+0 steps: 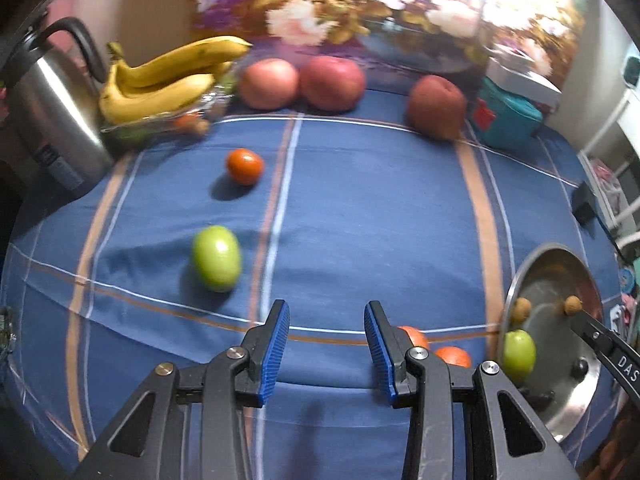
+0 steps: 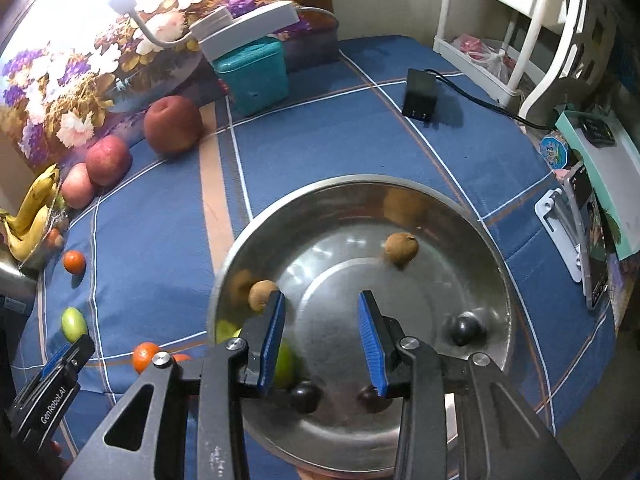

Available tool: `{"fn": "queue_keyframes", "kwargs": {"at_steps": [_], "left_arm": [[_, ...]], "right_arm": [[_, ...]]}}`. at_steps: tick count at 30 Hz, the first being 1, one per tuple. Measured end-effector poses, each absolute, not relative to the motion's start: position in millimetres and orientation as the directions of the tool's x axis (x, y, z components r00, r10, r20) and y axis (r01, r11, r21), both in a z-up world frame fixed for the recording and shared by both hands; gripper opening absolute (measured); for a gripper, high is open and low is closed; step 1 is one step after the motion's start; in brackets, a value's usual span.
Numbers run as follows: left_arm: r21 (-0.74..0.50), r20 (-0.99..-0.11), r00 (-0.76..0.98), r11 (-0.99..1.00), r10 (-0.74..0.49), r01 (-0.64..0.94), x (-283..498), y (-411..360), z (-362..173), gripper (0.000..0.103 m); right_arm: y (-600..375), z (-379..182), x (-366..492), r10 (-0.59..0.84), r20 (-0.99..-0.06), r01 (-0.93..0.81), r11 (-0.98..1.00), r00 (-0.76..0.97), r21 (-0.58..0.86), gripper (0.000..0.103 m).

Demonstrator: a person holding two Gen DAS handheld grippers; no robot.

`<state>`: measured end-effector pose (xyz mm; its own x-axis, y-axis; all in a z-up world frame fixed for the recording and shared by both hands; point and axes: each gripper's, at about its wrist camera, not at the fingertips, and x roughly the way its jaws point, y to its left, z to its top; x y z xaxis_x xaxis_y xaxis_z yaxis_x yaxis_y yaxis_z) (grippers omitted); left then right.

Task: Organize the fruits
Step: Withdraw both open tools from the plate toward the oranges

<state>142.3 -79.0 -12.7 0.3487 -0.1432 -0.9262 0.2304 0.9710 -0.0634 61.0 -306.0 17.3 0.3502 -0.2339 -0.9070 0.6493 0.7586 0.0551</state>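
The right hand-held gripper (image 2: 322,336) hangs over the metal bowl (image 2: 496,264), jaws apart and empty. The left hand-held gripper (image 1: 327,340), also apart, faces the green fruit (image 1: 216,258) on the blue surface (image 1: 360,208); centre it between the pads, then close gently.

Bowl (image 2: 472,216) right of bananas (image 1: 160,80) (apples (image 1: 304,84) behind).

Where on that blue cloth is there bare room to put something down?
The widest bare patch lies in the middle, between the green fruit, the lone red apple and the steel bowl. Another runs from the bowl toward the black adapter. It is crowded at the back left, around the bananas and kettle, and beside the bowl, where two oranges lie.
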Motion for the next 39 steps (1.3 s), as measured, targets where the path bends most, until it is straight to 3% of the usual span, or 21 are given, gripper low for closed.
{"fn": "queue_keyframes", "kwargs": {"at_steps": [15, 16, 18, 23, 26, 28, 30, 36, 39], "left_arm": [[-0.039, -0.93, 0.356, 0.987, -0.093, 0.156, 152.1, -61.5, -16.7, 0.046], [-0.031, -0.929, 0.359, 0.988, -0.085, 0.152, 152.2, -62.4, -16.9, 0.048], [-0.023, -0.929, 0.363, 0.991, -0.071, 0.136, 152.5, -61.9, -17.7, 0.071], [-0.012, -0.932, 0.359, 0.996, -0.045, 0.094, 154.1, -58.3, -23.0, 0.085], [0.001, -0.935, 0.353, 0.997, -0.028, 0.082, 154.4, -56.7, -26.9, 0.098], [0.009, -0.934, 0.356, 0.997, -0.02, 0.082, 153.5, -57.1, -27.4, 0.1], [0.022, -0.933, 0.36, 0.996, -0.009, 0.082, 153.1, -57.9, -28.1, 0.102], [0.003, -0.935, 0.355, 0.998, -0.021, 0.067, 154.2, -55.6, -29.2, 0.103], [0.001, -0.934, 0.356, 0.998, -0.021, 0.062, 154.2, -54.5, -28.3, 0.103]], "right_arm": [[-284.5, 10.5, 78.6, -0.239, -0.909, 0.593, 0.805, 0.34, 0.01, 0.038], [-283.3, 10.5, 79.7, -0.243, -0.91, 0.583, 0.813, 0.336, -0.002, 0.042], [-281.1, 11.0, 80.8, -0.261, -0.908, 0.571, 0.82, 0.329, -0.029, 0.054], [-279.1, 11.2, 82.0, -0.258, -0.908, 0.545, 0.837, 0.332, -0.039, 0.073], [-278.1, 9.5, 83.7, -0.24, -0.91, 0.531, 0.847, 0.338, -0.026, 0.074], [-277.2, 7.3, 85.0, -0.231, -0.913, 0.52, 0.854, 0.336, -0.024, 0.075], [-275.9, 5.8, 85.9, -0.235, -0.914, 0.512, 0.858, 0.33, -0.036, 0.083], [-274.4, 9.2, 84.9, -0.252, -0.901, 0.499, 0.866, 0.354, -0.046, 0.085], [-273.2, 11.6, 85.0, -0.258, -0.894, 0.497, 0.867, 0.366, -0.047, 0.101]]}}
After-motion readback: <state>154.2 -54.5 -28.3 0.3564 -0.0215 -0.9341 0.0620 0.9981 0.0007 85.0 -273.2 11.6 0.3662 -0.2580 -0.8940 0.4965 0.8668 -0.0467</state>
